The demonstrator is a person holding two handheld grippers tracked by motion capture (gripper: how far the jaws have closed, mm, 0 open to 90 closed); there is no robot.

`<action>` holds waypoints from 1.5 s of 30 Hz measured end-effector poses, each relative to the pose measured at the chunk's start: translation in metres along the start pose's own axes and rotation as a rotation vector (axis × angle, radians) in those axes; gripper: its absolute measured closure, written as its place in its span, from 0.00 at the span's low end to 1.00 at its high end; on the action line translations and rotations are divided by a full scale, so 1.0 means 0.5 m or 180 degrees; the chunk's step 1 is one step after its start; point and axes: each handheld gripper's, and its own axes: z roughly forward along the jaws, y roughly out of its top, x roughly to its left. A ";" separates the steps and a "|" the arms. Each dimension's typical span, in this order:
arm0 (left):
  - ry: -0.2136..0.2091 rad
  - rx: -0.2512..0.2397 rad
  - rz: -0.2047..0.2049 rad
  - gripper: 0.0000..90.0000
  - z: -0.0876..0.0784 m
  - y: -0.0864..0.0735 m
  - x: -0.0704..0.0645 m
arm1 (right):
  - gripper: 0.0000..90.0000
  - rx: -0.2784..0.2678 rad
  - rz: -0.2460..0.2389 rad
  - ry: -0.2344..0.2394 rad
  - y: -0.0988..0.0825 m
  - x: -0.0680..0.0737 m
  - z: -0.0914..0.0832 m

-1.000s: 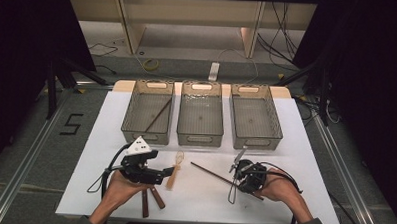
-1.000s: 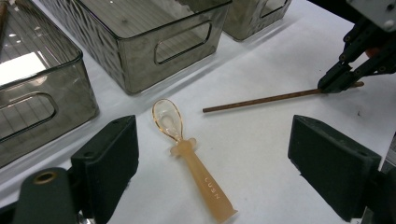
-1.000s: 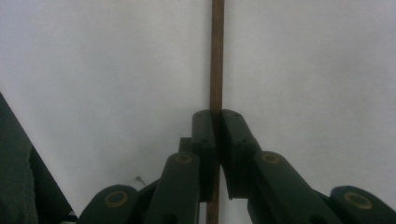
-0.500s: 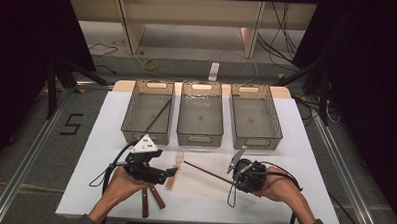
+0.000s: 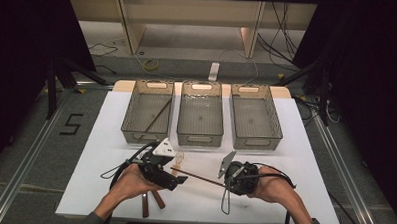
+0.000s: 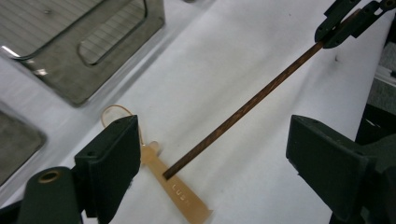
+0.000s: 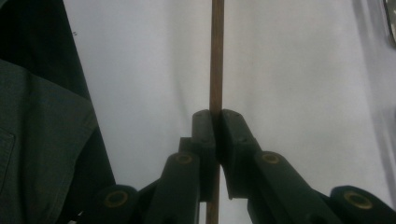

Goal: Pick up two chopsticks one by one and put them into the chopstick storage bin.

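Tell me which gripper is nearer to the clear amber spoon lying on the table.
Left. The left gripper hovers right beside the amber spoon, jaws open over it. The right gripper sits farther off toward the right, shut on the thin brown stick pointing toward the spoon.

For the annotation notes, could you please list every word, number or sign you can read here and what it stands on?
"5": dark numeral on the grey floor left of the table.
Embossed letters on the translucent amber spoon, in the left gripper view: too faint to read reliably.
Nothing readable on the three baskets.
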 end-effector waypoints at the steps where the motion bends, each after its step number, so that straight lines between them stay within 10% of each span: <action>1: -0.0010 0.0043 0.0053 0.20 0.003 0.002 -0.002 | 0.94 0.0001 -0.0027 0.0005 0.002 0.001 -0.001; 22: -0.0353 0.0586 0.0662 0.50 0.057 0.019 -0.054 | 0.94 -0.0031 -0.0293 0.0025 0.026 0.028 -0.008; 45: -0.0612 0.0753 0.1086 0.90 0.056 0.012 -0.077 | 0.92 -0.0070 -0.0484 0.0109 0.023 0.038 -0.006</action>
